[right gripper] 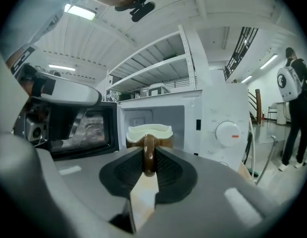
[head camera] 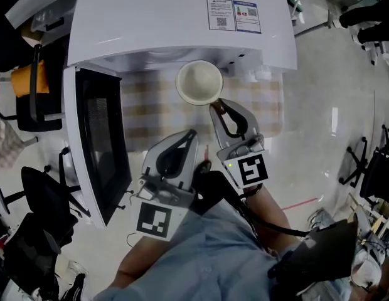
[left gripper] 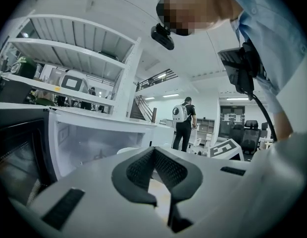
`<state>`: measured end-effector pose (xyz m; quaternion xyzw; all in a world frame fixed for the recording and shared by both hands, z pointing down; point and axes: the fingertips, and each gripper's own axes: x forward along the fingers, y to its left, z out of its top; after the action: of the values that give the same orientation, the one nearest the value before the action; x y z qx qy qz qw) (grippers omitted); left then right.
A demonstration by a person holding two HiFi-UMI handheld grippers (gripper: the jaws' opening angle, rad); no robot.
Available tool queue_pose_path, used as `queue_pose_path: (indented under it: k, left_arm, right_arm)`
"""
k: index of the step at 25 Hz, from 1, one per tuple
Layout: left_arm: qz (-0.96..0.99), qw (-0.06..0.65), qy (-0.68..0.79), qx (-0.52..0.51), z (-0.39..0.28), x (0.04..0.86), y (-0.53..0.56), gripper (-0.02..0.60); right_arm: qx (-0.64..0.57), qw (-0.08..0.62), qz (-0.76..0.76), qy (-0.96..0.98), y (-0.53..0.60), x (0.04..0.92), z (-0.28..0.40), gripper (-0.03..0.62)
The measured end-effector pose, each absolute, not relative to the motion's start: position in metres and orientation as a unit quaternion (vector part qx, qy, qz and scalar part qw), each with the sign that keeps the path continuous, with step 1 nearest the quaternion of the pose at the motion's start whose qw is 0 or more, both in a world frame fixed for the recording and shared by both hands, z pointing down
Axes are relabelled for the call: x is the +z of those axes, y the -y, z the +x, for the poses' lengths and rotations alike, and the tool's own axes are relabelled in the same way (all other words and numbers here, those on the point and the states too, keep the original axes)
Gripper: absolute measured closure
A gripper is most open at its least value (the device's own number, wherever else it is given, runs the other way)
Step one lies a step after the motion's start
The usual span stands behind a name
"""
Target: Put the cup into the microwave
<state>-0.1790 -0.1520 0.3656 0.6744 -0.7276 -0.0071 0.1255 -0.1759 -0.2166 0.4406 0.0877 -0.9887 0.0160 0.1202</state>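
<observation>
Right tongs (head camera: 214, 106) hold cup (head camera: 199, 82) by handle (right gripper: 149, 155) before open microwave (head camera: 182, 24); left tongs (head camera: 192, 134) closed, empty. Next: carry it inside, level.

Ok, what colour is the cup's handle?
Glossy brown handle on the cup, clearest in the right gripper view.

The microwave (head camera: 182, 17) is showing a smooth, white, slightly glossy casing, and its open door (head camera: 97, 143) is shining like dark glass. At the microwave's opening the cup (head camera: 199, 82) is looking ceramic, with a glossy brown handle and a matt cream inside. In front of the microwave a checked cloth (head camera: 150, 108) is covering the surface. The left hand-held gripper (head camera: 193, 133) and the right hand-held gripper (head camera: 214, 105) are both wearing matt grey plastic shells with black ribbed pads (right gripper: 168, 171). Beside the microwave the polished floor (head camera: 326, 124) is reflecting light.
</observation>
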Motion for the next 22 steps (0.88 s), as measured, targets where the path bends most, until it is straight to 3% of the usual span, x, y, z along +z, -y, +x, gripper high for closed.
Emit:
queue_pose_path:
  k: [22]
  left_arm:
    - [0.648, 0.172, 0.742, -0.009, -0.263, 0.388, 0.17, 0.577]
  right_arm:
    - [0.009, 0.144, 0.096, 0.985, 0.252, 0.483, -0.3, 0.542]
